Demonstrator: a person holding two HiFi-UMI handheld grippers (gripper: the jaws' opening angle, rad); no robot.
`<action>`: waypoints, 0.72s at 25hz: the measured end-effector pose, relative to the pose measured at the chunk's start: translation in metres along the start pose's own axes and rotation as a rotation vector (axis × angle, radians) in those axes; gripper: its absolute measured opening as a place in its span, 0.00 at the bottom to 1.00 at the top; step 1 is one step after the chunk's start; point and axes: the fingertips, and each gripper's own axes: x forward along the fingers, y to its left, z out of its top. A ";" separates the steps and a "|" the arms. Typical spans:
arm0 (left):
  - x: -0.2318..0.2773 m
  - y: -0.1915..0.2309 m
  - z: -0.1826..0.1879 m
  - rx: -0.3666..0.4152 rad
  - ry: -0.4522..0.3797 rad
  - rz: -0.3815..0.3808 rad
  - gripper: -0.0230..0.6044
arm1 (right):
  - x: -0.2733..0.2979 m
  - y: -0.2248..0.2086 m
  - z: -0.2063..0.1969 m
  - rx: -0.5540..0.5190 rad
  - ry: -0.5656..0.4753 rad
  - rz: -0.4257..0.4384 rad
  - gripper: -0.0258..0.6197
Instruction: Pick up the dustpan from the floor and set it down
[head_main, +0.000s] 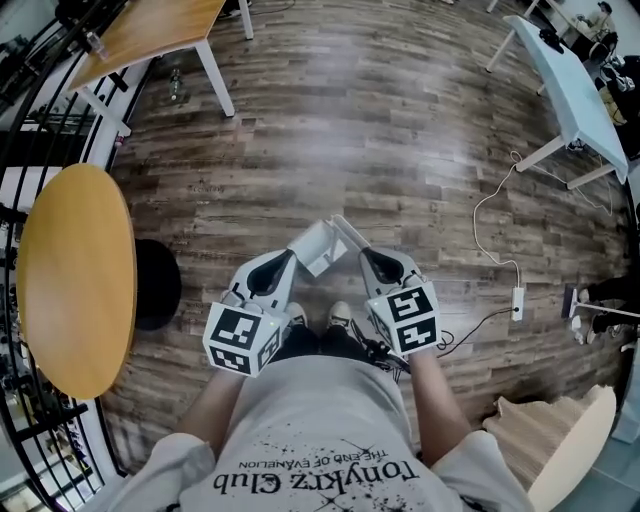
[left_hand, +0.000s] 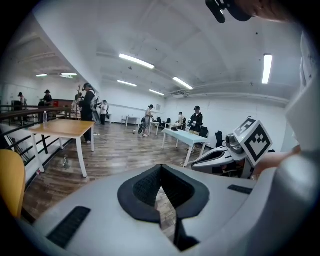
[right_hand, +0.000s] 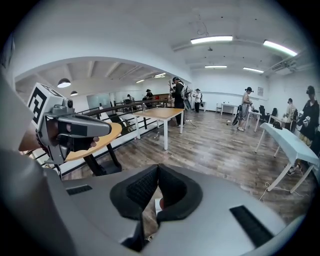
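I see the pale dustpan (head_main: 318, 245) held just above the wooden floor (head_main: 400, 130), my right gripper (head_main: 366, 255) clenched on its edge, my left gripper (head_main: 293, 257) clenched shut, touching its other side.

Open lab-style workroom: plank floor (head_main: 400, 150), scattered tables (left_hand: 62, 128), strip lights (left_hand: 136, 61), standing people (left_hand: 196, 120).

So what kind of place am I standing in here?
Probably a big shared workroom or lab hall: plank floor, long tables, ceiling strip lights, and several people standing around at the far end.
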 end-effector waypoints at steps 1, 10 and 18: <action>-0.001 -0.002 0.000 0.001 -0.001 -0.001 0.07 | -0.002 0.000 0.000 0.002 -0.004 -0.002 0.08; -0.006 -0.014 -0.013 -0.007 0.016 -0.006 0.07 | -0.010 0.006 -0.002 0.041 -0.026 0.014 0.08; -0.010 -0.011 -0.011 -0.019 0.012 0.008 0.07 | -0.009 0.006 0.002 0.050 -0.026 0.027 0.08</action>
